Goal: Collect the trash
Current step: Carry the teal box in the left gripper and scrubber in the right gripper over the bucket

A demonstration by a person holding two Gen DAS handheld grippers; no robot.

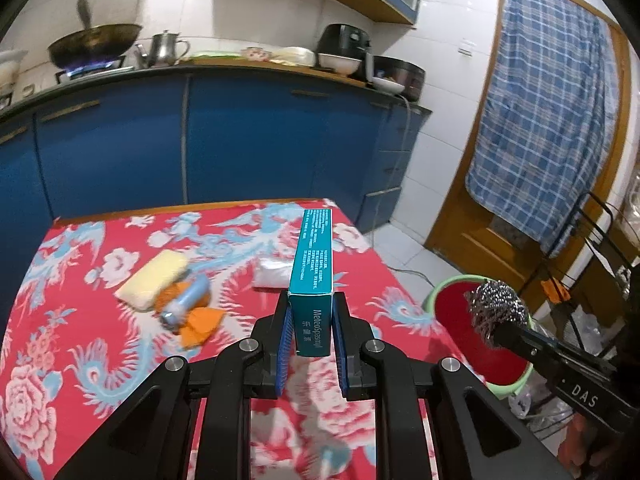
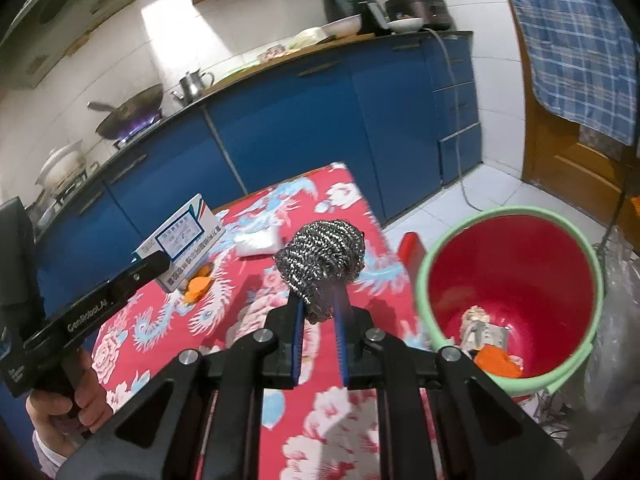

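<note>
My left gripper is shut on a teal medicine box, held above the red flowered tablecloth; the right wrist view shows the same box from its white side. My right gripper is shut on a steel wool scrubber, which shows at the right of the left view as the scrubber over the bin. The red bin with a green rim stands on the floor beside the table's right edge and holds some scraps. On the cloth lie a yellow sponge, orange peel, a small blue tube and a white packet.
Blue kitchen cabinets run behind the table, with a wok on a lit burner, a kettle and appliances on the counter. A wooden door with a checked cloth is at the right. A person's hand holds the left gripper's handle.
</note>
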